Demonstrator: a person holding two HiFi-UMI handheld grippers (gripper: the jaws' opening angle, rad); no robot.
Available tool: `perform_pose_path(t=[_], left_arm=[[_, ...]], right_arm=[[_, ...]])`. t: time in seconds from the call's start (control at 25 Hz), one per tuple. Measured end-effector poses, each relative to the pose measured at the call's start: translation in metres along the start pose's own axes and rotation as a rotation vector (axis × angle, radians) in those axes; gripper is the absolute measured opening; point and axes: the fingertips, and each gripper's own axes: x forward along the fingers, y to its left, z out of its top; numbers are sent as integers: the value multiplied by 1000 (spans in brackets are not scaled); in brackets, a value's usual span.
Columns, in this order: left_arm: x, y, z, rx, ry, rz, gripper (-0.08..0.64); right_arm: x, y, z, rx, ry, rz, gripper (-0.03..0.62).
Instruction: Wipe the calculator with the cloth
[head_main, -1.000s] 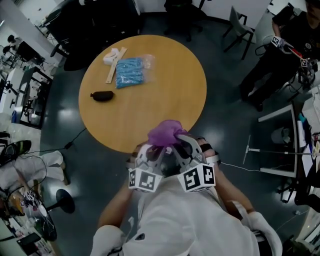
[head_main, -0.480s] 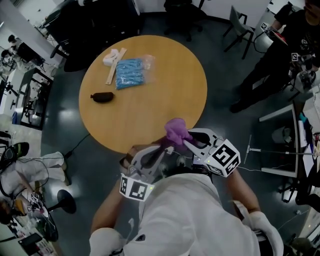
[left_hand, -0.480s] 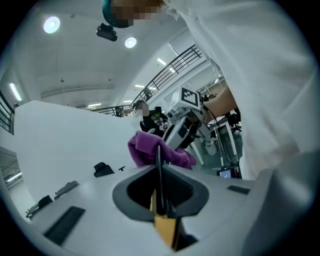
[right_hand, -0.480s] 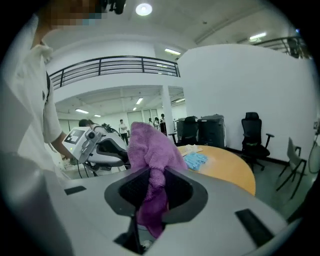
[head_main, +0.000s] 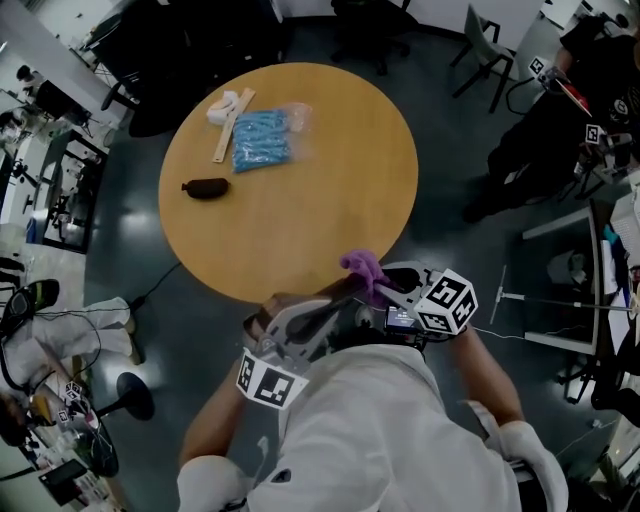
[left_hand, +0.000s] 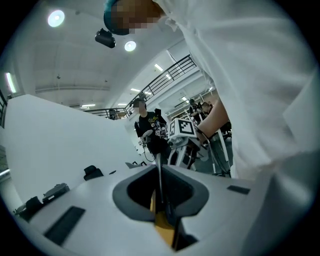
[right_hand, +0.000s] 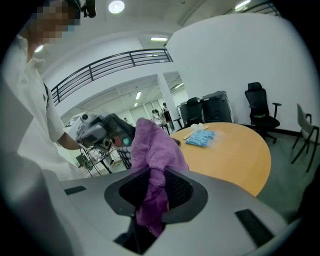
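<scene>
Two tongs are being held close to the person's white-clad chest, just off the near rim of the bench.

- Left tongs (left_hand: 160, 175): gripping the calculator (right_hand: 117, 135), which is showing edge-on as a thin dark slab between the pads.
- Right tongs (right_hand: 152, 187): clamping the purple cloth (right_hand: 156, 150), which is bunching upward out of the jaws.
- The cloth is standing just in front of the calculator's key face; contact cannot be told.
- Round wooden bench (head_main: 330, 190): carrying on its far left side, well apart from the tongs, a dark pouch (head_main: 205, 188), a blue packet (head_main: 260, 142), a wooden strip (head_main: 231, 128) and a white lump (head_main: 224, 108).
- A person in black (head_main: 560, 120) is standing beyond the bench, at far right.
</scene>
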Motion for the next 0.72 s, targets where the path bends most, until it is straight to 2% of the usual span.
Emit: perform_pose_path(t=[0.28, 0.36, 0.44, 0.52, 0.56, 0.64, 0.72], left_arm=[[0, -8, 3, 2, -9, -39, 43], [0, -10, 2, -1, -13, -51, 43], [-1, -12, 2, -2, -23, -69, 43], [-1, -15, 2, 25, -35, -98, 43], [-1, -18, 2, 54, -40, -118, 43], [-2, -24, 3, 126, -47, -164, 43], [-2, -30, 6, 195, -59, -213, 43]], right_arm=[[26, -4, -53, 43, 122, 55, 86], [28, -11, -64, 49, 155, 52, 86], [16, -25, -57, 24, 151, 24, 86], [-12, -32, -21, -59, 104, 17, 86], [-30, -26, 7, -127, 75, 43, 86], [-62, 8, 66, -309, 37, 148, 86], [-81, 49, 110, -477, 44, 259, 86]])
